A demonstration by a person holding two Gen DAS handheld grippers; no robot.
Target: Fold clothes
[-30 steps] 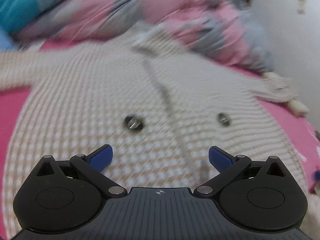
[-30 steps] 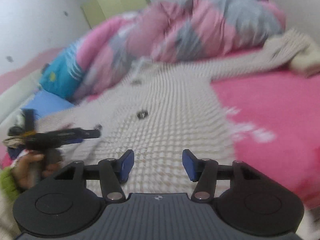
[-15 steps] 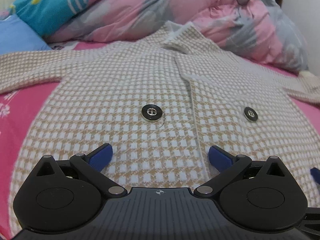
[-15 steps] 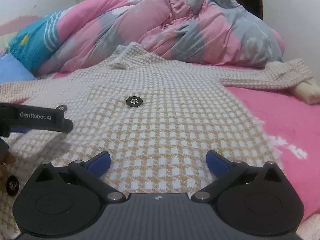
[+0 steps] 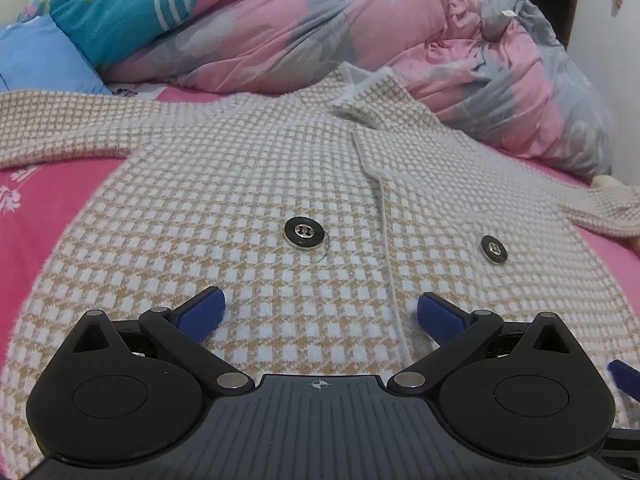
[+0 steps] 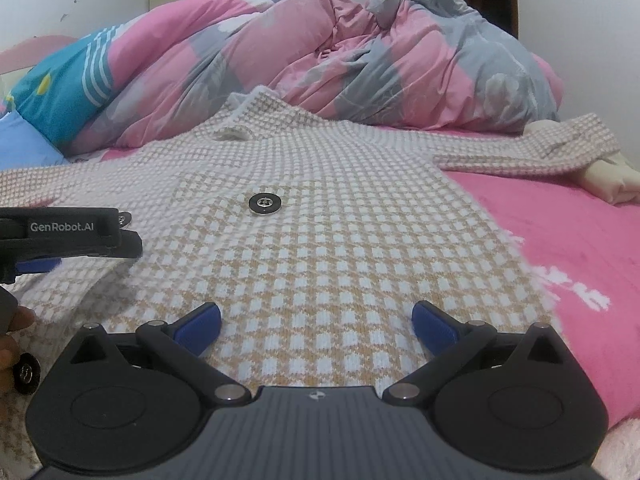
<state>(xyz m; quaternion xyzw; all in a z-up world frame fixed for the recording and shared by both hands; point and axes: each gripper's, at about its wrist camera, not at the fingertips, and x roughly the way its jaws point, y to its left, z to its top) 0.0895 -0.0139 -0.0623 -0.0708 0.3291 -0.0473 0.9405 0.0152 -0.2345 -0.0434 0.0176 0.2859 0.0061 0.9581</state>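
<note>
Cardigan (image 5: 248,184): checked tan and white knit, laid flat and face up on a pink sheet (image 5: 44,216), directly under and ahead of both grippers.

Left gripper (image 5: 321,312): jaws spread wide, nothing gripped; the blue pads (image 5: 202,312) are seen low over the knit near the hem. The front edge of the cardigan runs up between the jaws, nearer the right pad. A dark button (image 5: 305,233) is found just ahead, centred between the jaws; a loose thread curls at its right side. A second button (image 5: 494,249) lies ahead and to the right, across the front edge. Further ahead the collar (image 5: 376,96) is seen, turned up against a heap of pink and grey duvet (image 5: 440,52). One sleeve (image 5: 60,128) is stretched out far left; the other trails off far right.

Right gripper (image 6: 316,322): jaws released and fully apart, having just been opening; only flat knit lies between the pads (image 6: 200,322), none of it pinched. One button (image 6: 264,203) is seen ahead, slightly left of centre. The cardigan's side edge runs just right of the right pad, with bare sheet (image 6: 580,232) beyond it. A sleeve (image 6: 532,152) is laid out far ahead to the right. To the left, the left gripper's black body is seen side on, just above the fabric, with another button half hidden behind it. A teal and blue pillow (image 6: 60,92) lies far left, at the duvet's end.
</note>
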